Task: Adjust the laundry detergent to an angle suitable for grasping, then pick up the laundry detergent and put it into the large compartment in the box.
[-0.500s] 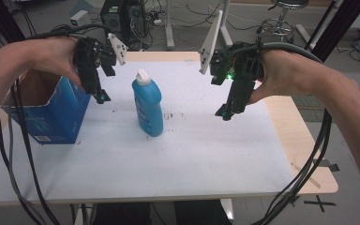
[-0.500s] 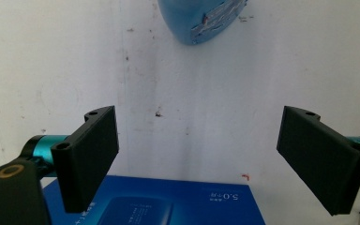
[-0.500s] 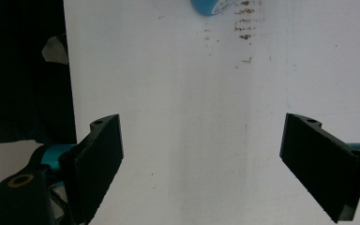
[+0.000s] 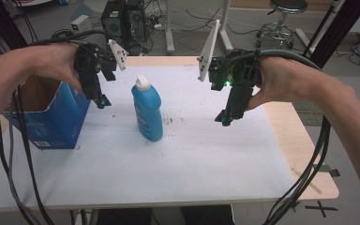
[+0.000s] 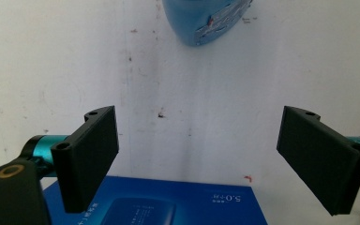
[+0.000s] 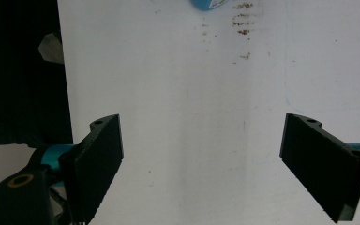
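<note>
With both my left gripper (image 4: 101,101) and right gripper (image 4: 225,119) spread empty, I'd judge the bottle (image 4: 147,110) slick, top-heavy, best squeezed mid-body.

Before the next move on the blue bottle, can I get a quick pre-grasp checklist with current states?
1. Blue bottle upright on the white table: ok.
2. White cap seated on the bottle: ok.
3. Left gripper jaws open, nothing between them: ok.
4. Right gripper jaws open, nothing between them: ok.
5. Either gripper touching the bottle: not ok, both stand apart from it, one on each side.
6. Blue box open at the top, beside the bottle: ok; its contents: cannot tell.
</note>
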Tool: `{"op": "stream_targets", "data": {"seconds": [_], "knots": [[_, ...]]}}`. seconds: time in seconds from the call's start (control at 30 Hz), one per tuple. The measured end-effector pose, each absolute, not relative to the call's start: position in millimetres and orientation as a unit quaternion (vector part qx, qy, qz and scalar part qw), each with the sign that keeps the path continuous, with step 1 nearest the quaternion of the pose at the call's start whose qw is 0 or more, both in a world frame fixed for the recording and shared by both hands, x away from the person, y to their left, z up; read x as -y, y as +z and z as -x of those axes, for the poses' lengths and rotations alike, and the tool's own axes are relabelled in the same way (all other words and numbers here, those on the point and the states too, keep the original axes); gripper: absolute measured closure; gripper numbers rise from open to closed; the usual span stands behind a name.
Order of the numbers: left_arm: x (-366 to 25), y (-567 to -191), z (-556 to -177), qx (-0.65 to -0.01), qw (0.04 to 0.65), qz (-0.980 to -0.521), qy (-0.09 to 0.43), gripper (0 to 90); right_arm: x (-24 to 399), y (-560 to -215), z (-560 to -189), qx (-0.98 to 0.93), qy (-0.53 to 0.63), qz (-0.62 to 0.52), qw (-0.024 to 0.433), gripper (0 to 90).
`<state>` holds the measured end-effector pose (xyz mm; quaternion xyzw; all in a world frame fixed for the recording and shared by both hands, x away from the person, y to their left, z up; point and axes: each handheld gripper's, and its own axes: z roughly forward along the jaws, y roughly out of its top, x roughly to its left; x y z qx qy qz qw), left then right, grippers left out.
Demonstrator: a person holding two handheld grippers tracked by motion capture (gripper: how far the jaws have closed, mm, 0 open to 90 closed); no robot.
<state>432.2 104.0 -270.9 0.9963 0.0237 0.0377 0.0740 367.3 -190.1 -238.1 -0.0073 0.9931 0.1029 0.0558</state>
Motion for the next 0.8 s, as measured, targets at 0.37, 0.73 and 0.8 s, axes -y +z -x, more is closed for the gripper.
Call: {"op": "stream_targets", "data": {"seconds": [0.37,0.73,0.8], "knots": [[-103.5,-267.1,-426.4,-0.024,0.074,-0.996,0.044,13.1,190.6,-236.3,-361.9,-0.993,0.104,0.009,0.061,12.8],[-96.8,-270.1,-431.4,-0.017,0.075,-0.996,0.043,13.1,195.5,-238.2,-364.3,-0.993,0.105,0.002,0.062,12.8],[-95.3,-270.2,-432.8,-0.016,0.077,-0.996,0.045,13.1,196.1,-238.3,-364.5,-0.993,0.103,0.003,0.063,12.8]]}}
